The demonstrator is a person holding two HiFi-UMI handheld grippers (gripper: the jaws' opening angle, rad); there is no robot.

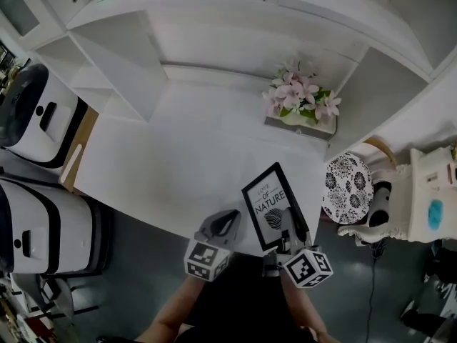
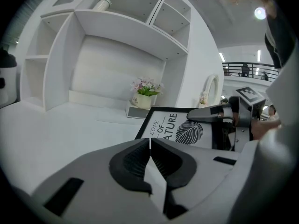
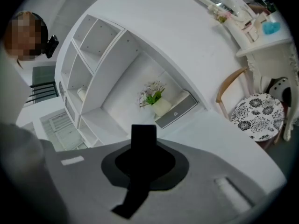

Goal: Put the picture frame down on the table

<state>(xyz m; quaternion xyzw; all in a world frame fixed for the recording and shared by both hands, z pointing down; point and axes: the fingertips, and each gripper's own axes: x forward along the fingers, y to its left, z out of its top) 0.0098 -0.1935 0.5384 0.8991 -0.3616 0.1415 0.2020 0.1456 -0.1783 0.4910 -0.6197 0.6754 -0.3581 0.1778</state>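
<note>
Black edge of the picture frame [image 1: 270, 206] is clamped in our right gripper [image 1: 291, 239]; our left gripper [image 1: 226, 226] sits beside it, pinched closed on nothing. The frame tilts over the near edge of the table [image 1: 178, 156]. We judge lowering comes next: lay it flat, short of the flowers [image 1: 300, 98], then release.

I counted two tools, a left tool [image 1: 227, 220] and a right tool [image 1: 291, 236]. There was one picture frame [image 1: 273, 206], one pot of pink flowers [image 1: 300, 100], one chair [image 1: 348, 188] with a patterned seat, one tabletop [image 1: 178, 156], and two white machines, a nearer machine [image 1: 43, 227] and a farther machine [image 1: 36, 116].
</note>
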